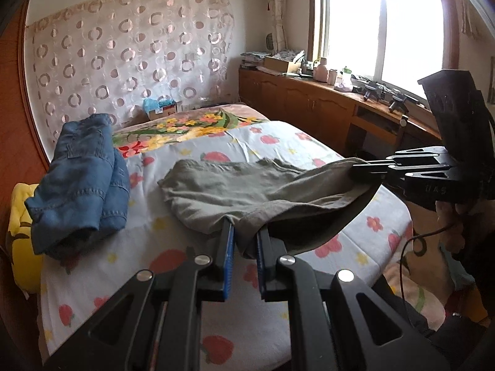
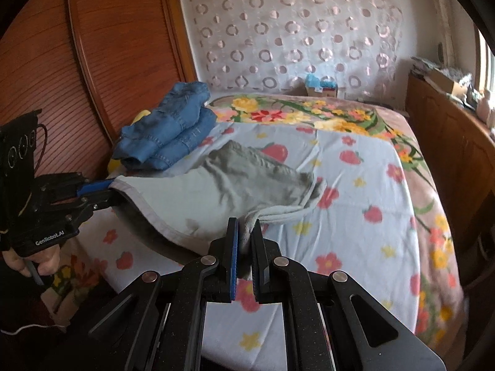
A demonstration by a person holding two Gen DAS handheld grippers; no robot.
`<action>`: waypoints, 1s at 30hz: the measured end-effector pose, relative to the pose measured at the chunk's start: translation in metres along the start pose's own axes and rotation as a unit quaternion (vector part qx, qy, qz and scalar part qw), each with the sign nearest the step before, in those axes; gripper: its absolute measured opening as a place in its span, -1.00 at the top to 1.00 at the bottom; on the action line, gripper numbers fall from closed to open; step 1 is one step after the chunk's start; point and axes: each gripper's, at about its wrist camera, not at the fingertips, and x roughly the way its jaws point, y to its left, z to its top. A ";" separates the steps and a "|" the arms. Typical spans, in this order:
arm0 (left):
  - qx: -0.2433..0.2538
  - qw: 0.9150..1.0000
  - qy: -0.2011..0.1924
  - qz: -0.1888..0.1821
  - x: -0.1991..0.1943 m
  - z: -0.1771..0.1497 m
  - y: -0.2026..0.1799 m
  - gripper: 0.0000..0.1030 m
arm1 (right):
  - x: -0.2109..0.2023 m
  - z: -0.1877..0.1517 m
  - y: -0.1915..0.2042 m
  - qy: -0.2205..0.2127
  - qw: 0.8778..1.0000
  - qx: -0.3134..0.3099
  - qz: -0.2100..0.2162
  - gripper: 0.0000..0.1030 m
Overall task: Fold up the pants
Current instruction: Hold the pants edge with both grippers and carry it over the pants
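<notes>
Grey-green pants (image 1: 247, 191) lie partly on the bed, their near edge lifted off the sheet. My left gripper (image 1: 244, 228) is shut on the near left corner of that edge. My right gripper (image 1: 355, 171) is shut on the other corner, to the right. In the right wrist view the pants (image 2: 235, 182) stretch between my right gripper (image 2: 244, 232) at the bottom and my left gripper (image 2: 106, 191) at the left. The far end of the pants rests crumpled on the sheet.
Folded blue jeans (image 1: 80, 179) lie at the bed's left side by a wooden wardrobe (image 2: 92, 61). The bed (image 1: 278, 142) has a flowered sheet. A small box (image 1: 161, 108) stands at its head. A wooden cabinet (image 1: 324, 99) with clutter runs under the window on the right.
</notes>
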 end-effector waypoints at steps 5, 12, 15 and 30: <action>-0.010 1.000 0.011 -0.002 0.003 -0.015 0.001 0.81 | 0.005 -0.017 -0.003 0.001 1.000 0.017 0.007 0.91; -0.023 0.999 0.036 -0.003 0.011 -0.042 0.000 0.80 | 0.017 -0.044 0.002 0.014 1.000 0.026 0.007 0.91; -0.028 0.998 0.047 -0.005 0.017 -0.052 0.000 0.80 | 0.024 -0.057 0.000 0.024 0.999 0.033 0.007 0.91; -0.034 0.996 0.076 -0.014 0.030 -0.081 -0.009 0.79 | 0.038 -0.084 -0.009 0.036 0.998 0.055 0.007 0.91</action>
